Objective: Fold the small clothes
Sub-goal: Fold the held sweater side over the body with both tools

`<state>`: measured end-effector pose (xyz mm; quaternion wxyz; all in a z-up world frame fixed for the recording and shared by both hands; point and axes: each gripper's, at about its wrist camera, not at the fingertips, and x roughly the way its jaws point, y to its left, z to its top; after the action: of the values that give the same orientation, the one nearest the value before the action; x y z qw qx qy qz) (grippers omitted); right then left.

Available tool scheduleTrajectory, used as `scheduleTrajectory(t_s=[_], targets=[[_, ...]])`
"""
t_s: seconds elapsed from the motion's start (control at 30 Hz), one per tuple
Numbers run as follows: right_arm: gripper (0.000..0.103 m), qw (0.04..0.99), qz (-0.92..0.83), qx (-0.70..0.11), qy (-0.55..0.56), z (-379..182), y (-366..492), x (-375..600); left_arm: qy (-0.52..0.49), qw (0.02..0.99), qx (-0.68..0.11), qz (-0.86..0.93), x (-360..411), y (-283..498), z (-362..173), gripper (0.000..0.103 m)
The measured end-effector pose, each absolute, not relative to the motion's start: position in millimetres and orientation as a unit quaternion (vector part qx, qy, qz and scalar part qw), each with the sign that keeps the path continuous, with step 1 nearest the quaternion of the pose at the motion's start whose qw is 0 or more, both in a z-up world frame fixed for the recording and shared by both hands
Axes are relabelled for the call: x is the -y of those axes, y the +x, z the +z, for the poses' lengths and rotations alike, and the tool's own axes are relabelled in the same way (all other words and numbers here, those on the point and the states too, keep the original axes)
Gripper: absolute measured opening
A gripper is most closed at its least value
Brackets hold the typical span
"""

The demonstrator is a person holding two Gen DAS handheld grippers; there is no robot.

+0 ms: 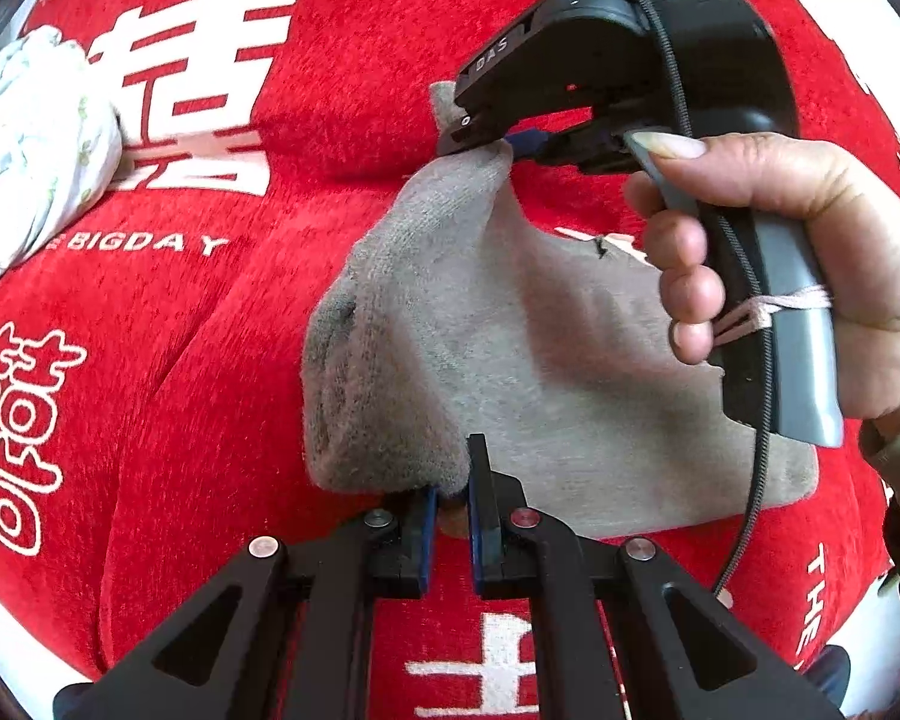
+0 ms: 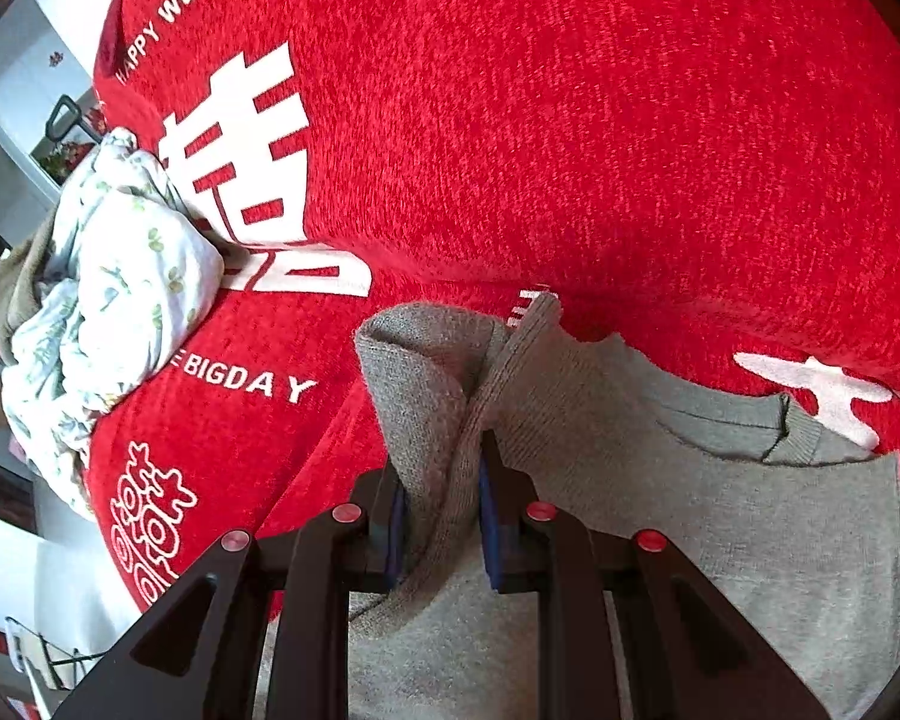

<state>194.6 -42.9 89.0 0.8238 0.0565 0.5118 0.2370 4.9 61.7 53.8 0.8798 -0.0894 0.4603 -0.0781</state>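
A small grey knit garment (image 1: 510,330) lies partly lifted on a red blanket (image 1: 210,390) with white lettering. In the left wrist view my left gripper (image 1: 450,483) is shut on a bunched fold at the garment's near edge. The right gripper (image 1: 480,141), held by a hand (image 1: 810,252), pinches another corner farther away, and the cloth hangs taut between the two. In the right wrist view the right gripper (image 2: 444,480) is shut on a ribbed edge of the grey garment (image 2: 690,510), whose neckline shows to the right.
A crumpled white cloth (image 1: 30,138) with a green floral print sits at the blanket's left side, also visible as the floral cloth (image 2: 114,300) with a brown item beneath it. The red blanket (image 2: 570,120) spreads broadly beyond the garment. Room furniture shows at the far left.
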Motion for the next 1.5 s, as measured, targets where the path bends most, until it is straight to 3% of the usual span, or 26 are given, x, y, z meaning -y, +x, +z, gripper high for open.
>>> scheduleTrajectory(t_s=[0.9, 1.5], targets=[[0.022, 0.79, 0.289, -0.528, 0.118, 105, 206, 142, 0.073, 0.886, -0.445, -0.105, 63, -7, 74, 0.009], [0.022, 0.802, 0.296, -0.492, 0.165, 112, 195, 237, 0.138, 0.872, -0.444, -0.152, 146, -10, 80, 0.009]])
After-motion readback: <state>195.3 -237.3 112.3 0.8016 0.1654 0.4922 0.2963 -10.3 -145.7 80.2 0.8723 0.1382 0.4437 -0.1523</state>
